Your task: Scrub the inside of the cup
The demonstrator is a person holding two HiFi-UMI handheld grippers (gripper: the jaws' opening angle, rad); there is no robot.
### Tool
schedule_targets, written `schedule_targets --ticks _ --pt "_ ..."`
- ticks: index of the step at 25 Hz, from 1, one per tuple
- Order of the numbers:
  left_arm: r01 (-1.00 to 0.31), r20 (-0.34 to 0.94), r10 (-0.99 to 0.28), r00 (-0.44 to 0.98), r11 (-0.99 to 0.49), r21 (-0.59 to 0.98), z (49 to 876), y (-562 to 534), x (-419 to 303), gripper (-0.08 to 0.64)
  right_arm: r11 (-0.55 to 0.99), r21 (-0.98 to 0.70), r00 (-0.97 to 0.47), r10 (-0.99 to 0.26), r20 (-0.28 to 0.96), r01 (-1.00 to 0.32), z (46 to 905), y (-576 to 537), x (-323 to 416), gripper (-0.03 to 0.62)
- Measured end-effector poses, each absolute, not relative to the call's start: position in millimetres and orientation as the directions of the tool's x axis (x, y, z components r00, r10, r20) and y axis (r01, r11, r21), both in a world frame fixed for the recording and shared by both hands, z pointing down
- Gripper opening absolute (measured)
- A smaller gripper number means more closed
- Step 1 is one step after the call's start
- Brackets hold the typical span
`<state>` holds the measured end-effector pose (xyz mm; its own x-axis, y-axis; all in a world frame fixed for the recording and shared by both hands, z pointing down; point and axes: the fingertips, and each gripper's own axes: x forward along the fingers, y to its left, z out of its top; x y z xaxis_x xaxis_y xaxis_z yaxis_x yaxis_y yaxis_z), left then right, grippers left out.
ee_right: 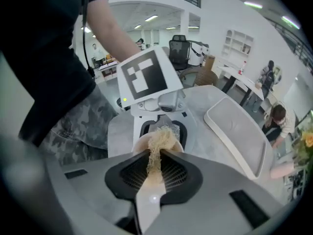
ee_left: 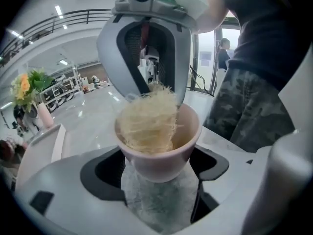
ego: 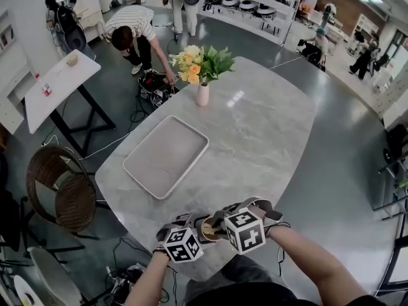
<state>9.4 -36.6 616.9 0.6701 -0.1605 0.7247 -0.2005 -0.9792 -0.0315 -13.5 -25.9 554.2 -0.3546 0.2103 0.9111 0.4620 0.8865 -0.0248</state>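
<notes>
A small pale pink cup (ee_left: 159,151) sits between the jaws of my left gripper (ee_left: 157,174), which is shut on it with the cup's mouth facing away. A straw-coloured fibrous scrubber (ee_left: 149,121) fills the cup's inside. My right gripper (ee_right: 156,173) is shut on that scrubber (ee_right: 157,146) and pushes it into the cup (ee_right: 141,145). In the head view the left gripper (ego: 191,233) and right gripper (ego: 223,225) meet nose to nose over the near edge of the marble table (ego: 255,139), with the cup (ego: 208,229) partly hidden between them.
A white rectangular tray (ego: 166,155) lies on the table's left half. A pink vase of yellow flowers (ego: 202,93) stands at the far edge. A wicker chair (ego: 60,190) and a white side table (ego: 57,81) are left of the table; a person (ego: 131,34) crouches beyond.
</notes>
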Motion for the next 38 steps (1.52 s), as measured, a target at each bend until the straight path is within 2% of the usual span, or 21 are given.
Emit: schedule_targets --ticks 6,11,15,20,26,31,38 --pt "-0.147 0.731 -0.107 0.674 -0.989 -0.008 619.3 -37.5 7.9 0.42 0.836 0.012 -0.356 0.221 0.908 0.548 541.6 -15.3 -7.9 0.063" --pt "-0.116 0.731 -0.084 0.677 -0.993 -0.007 618.6 -38.9 7.8 0.42 0.844 0.01 -0.365 0.222 0.904 0.537 530.0 -15.5 -3.7 0.063" --pt "-0.049 0.735 -0.029 0.677 -0.999 0.006 619.3 -39.5 7.2 0.42 0.858 0.062 -0.375 0.156 0.914 0.509 530.5 -32.6 -9.0 0.063" --pt "0.014 0.748 0.025 0.664 -1.0 0.021 620.2 -37.6 4.3 0.42 0.807 0.091 -0.291 0.104 0.951 0.584 557.4 -36.0 -16.9 0.063" --pt "0.025 0.753 0.028 0.658 -1.0 0.015 620.3 -37.4 5.1 0.419 0.814 0.02 -0.188 0.111 0.976 0.581 587.7 -29.6 -20.2 0.063" --pt "0.056 0.756 0.051 0.653 -0.998 0.018 619.7 -37.9 4.3 0.419 0.873 -0.101 -0.186 0.212 0.96 0.477 581.7 -25.3 -21.4 0.063" --pt "0.12 0.777 0.109 0.62 -0.992 0.043 621.0 -40.6 -0.3 0.419 0.926 -0.21 -0.332 0.314 0.889 0.312 540.6 -26.1 -19.2 0.063"
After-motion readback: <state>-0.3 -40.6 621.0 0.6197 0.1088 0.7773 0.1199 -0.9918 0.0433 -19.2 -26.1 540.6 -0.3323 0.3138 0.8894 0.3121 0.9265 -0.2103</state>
